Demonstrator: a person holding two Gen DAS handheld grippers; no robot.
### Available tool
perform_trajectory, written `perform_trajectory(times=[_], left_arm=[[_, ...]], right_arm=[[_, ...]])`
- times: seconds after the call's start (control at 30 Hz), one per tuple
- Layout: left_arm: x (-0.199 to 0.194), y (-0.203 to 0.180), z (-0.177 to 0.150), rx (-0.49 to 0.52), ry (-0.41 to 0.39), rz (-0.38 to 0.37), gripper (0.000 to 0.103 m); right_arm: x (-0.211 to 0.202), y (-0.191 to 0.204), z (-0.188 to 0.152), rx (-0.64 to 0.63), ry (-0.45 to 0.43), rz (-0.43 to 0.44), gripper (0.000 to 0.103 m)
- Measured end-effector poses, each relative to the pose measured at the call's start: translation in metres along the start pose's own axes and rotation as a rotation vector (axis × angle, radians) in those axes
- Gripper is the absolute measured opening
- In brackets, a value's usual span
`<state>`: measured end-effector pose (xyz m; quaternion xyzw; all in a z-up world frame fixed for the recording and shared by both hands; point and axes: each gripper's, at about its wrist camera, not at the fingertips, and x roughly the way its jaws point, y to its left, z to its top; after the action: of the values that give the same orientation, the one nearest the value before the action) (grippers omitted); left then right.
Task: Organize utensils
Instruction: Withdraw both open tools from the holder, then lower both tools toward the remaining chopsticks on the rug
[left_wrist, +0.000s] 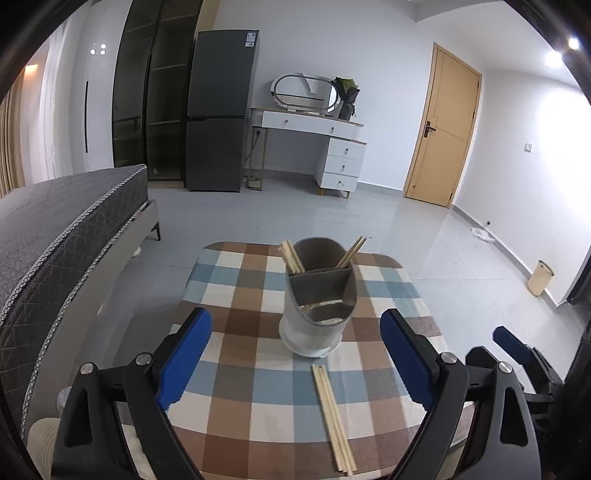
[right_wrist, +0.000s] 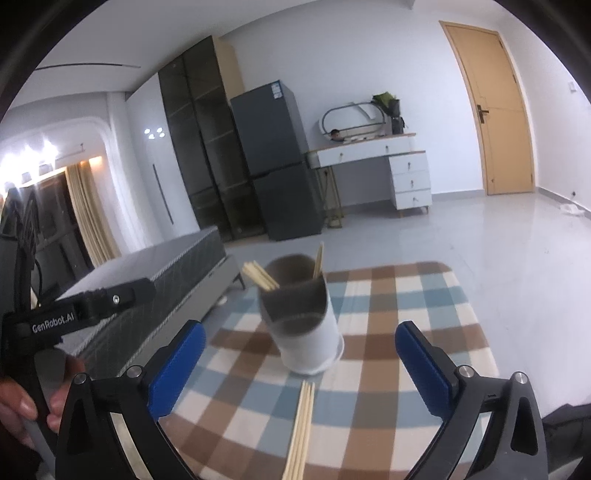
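Observation:
A grey and white utensil holder (left_wrist: 317, 306) (right_wrist: 303, 325) stands upright on the checked tablecloth (left_wrist: 243, 391) (right_wrist: 399, 306). Wooden chopsticks (left_wrist: 291, 256) (right_wrist: 260, 275) lean out of its back compartment on the left, and another pair (left_wrist: 352, 251) on the right. A bundle of loose chopsticks (left_wrist: 332, 413) (right_wrist: 301, 432) lies flat on the cloth in front of the holder. My left gripper (left_wrist: 295, 350) is open, its blue fingers either side of the holder's base, nothing between the pads. My right gripper (right_wrist: 299, 362) is open too, over the loose chopsticks and apart from them.
The small table's edges curve close around the cloth. A grey bed (left_wrist: 55, 240) runs along the left. A hand (right_wrist: 22, 406) holds the left gripper's handle. Across the tiled floor stand a dark fridge (left_wrist: 218, 122), a white dresser (left_wrist: 325, 147) and a wooden door (left_wrist: 443, 129).

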<state>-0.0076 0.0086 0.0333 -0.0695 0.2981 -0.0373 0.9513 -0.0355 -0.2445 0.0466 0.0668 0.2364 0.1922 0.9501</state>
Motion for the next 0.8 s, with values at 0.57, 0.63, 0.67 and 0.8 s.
perform_trajectory(times=[0.57, 0.63, 0.67, 0.8], left_arm=[[0.057, -0.001, -0.03, -0.016, 0.087, 0.051, 0.09], [0.064, 0.003, -0.033, -0.037, 0.102, 0.042, 0.09], [0.068, 0.005, -0.035, -0.042, 0.108, 0.045, 0.09], [0.087, 0.011, -0.043, -0.032, 0.184, 0.079, 0.09]], right_arm=[[0.022, -0.015, -0.03, 0.062, 0.181, -0.001, 0.103], [0.03, -0.015, -0.035, 0.067, 0.218, -0.003, 0.103], [0.035, -0.015, -0.036, 0.063, 0.232, -0.014, 0.103], [0.053, -0.016, -0.043, 0.057, 0.292, -0.033, 0.103]])
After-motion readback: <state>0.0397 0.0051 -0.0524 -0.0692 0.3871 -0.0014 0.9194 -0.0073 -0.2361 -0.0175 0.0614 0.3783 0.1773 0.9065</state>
